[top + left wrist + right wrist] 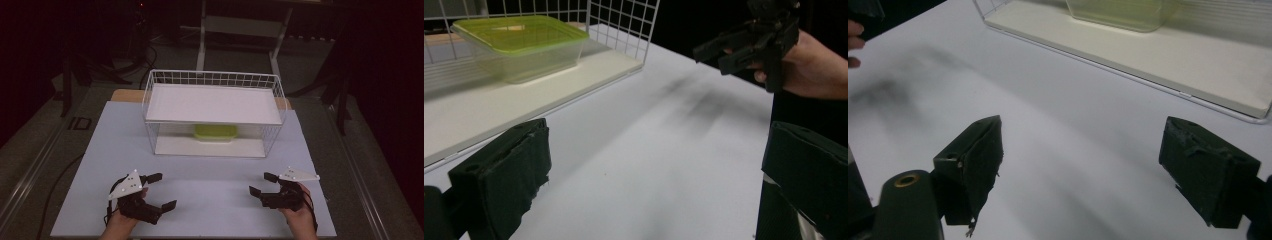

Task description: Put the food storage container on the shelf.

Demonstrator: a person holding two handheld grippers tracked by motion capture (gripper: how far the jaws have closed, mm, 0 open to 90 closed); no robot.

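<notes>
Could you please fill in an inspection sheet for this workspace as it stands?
Surface: white table, faint dark smudges seen in the gripper views.
Job's things: clear container with green lid, lid on, on the lower shelf of the white wire rack; upper shelf bare.
Clutter: nothing seen.
Grippers: left gripper and right gripper both open, empty, near the table's front edge.
Cables: one dark cable on the floor at left.
Surroundings: dim room, grey floor, white stand legs behind.
</notes>
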